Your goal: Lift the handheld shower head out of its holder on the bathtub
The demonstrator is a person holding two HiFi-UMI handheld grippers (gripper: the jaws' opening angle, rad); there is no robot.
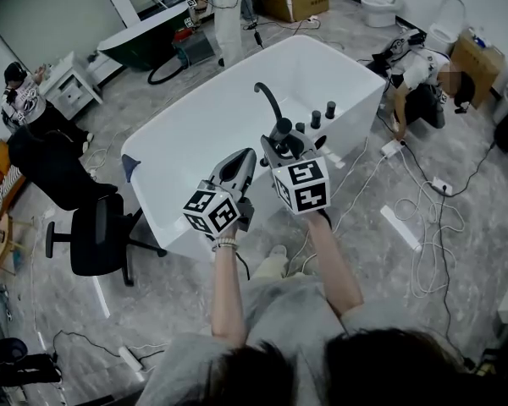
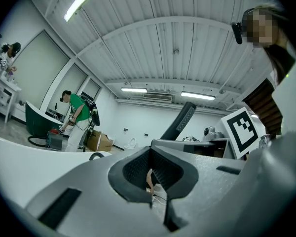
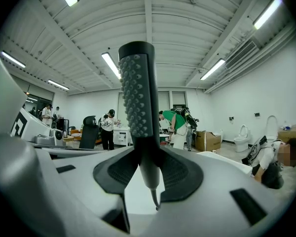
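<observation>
The black handheld shower head (image 1: 267, 98) stands upright over the near rim of the white bathtub (image 1: 157, 146), with my right gripper (image 1: 282, 135) shut on its handle. In the right gripper view its studded head (image 3: 136, 90) rises between the pads (image 3: 180, 174), and its thin lower end hangs free below them. My left gripper (image 1: 242, 164) is just to the left, pointing level over the tub edge, shut with nothing between its pads (image 2: 138, 169). The shower head (image 2: 181, 121) and the right gripper's marker cube (image 2: 242, 130) also show in the left gripper view.
Black tap knobs (image 1: 323, 114) stand on the tub deck by the right gripper. A black office chair (image 1: 97, 235) is left of the tub. Cables and a power strip (image 1: 402, 227) lie on the floor at right. People work at the back (image 1: 216, 2) and right (image 1: 423, 83).
</observation>
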